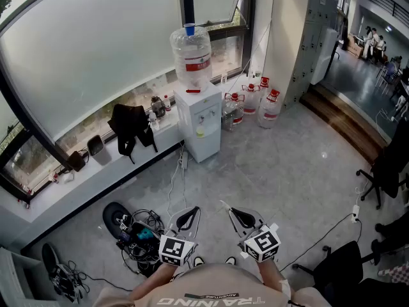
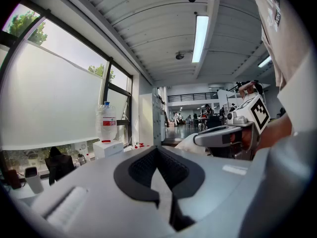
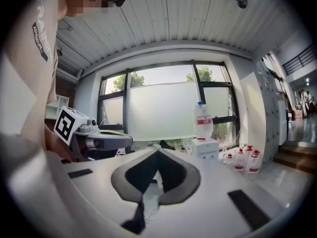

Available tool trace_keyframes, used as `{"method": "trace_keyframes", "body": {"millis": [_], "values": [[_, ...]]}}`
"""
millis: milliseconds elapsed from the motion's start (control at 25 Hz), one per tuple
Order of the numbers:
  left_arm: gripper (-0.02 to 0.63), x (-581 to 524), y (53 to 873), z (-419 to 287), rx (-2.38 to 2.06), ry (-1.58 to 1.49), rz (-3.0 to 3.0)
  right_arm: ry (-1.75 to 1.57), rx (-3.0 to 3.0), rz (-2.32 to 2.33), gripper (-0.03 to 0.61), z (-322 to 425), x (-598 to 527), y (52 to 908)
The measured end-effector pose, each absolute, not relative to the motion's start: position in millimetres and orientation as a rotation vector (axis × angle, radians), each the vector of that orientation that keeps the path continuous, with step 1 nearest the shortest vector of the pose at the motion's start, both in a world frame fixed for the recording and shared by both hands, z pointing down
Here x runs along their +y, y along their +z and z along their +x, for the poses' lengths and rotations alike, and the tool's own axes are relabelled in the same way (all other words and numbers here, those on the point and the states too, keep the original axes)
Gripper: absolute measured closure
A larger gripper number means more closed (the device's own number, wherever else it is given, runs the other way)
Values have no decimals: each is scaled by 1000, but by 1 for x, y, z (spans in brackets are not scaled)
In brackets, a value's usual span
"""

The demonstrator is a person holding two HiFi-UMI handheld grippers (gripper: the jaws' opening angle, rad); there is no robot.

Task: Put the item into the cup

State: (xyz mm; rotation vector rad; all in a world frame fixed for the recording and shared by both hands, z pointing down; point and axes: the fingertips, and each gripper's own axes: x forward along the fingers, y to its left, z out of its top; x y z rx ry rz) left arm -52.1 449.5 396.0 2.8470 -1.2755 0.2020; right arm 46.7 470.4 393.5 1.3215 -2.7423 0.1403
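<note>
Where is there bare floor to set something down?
Free: the grey floor between the water bottles and the office chair. Crowded: the cable heap near the water dispenser, and the window ledge.

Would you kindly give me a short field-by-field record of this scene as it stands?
setting: floor beside a window
left gripper: jaws together, nothing between
right gripper: jaws together, nothing between
water dispenser: ahead, bottle on top
spare bottles: on the floor, right of the dispenser
cables: on the floor, left of the left gripper
cup and item: not seen in any view
</note>
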Motion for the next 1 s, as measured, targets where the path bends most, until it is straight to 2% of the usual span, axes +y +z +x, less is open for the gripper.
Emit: {"method": "trace_keyframes", "body": {"millis": [1000], "values": [[606, 407, 401, -113, -1265, 193, 2804, 154, -2739, 1415, 567, 5, 432, 393]]}}
